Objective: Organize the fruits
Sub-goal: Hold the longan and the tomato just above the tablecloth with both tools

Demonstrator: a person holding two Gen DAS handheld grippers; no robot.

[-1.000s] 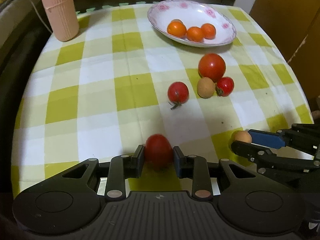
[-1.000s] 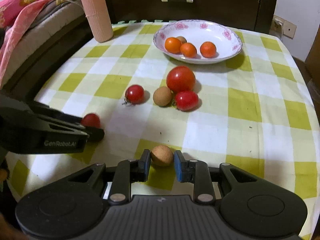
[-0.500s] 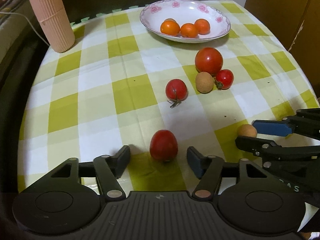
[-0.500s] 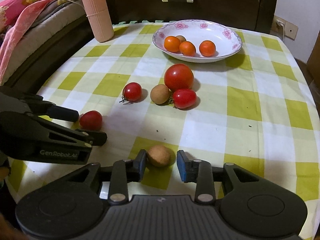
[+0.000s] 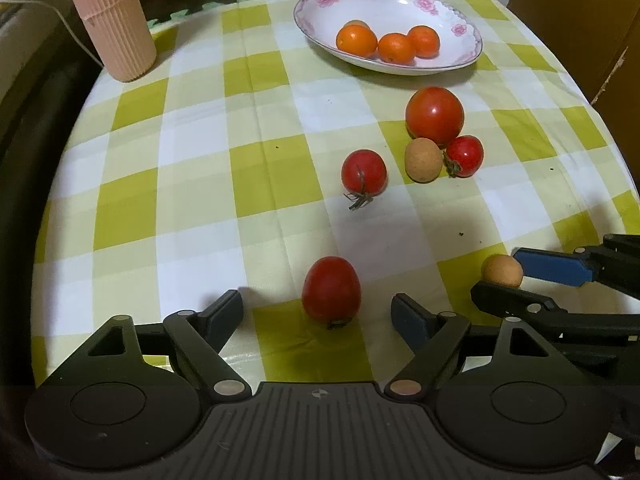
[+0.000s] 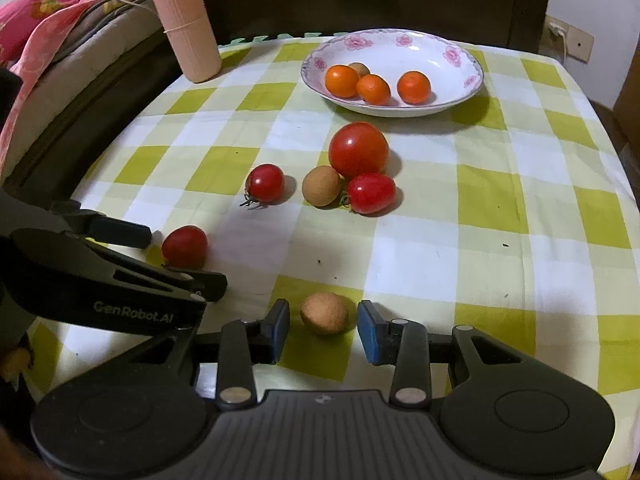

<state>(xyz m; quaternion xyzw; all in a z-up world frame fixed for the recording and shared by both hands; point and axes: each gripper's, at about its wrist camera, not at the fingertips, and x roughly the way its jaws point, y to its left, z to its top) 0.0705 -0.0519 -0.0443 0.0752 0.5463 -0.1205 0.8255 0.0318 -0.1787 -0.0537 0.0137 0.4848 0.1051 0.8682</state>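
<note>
Red tomato (image 5: 331, 291) sits on counter (image 5: 192, 184) between spread left tongs (image 5: 318, 312), untouched. Brown round fruit (image 6: 325, 313) likewise between parted right tongs (image 6: 323, 330), no contact. Both empty, likely straddling fruit for pickup toward plate (image 6: 460, 76) holding oranges.

Matte black left gripper (image 5: 318, 312) and right gripper (image 6: 323, 326), blue pads, silver rivets, "GenRobot.AI" lettering

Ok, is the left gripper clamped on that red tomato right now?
No, the left gripper stands open, with a clear gap on both sides of the red tomato, which sits on the checked tablecloth.
</note>
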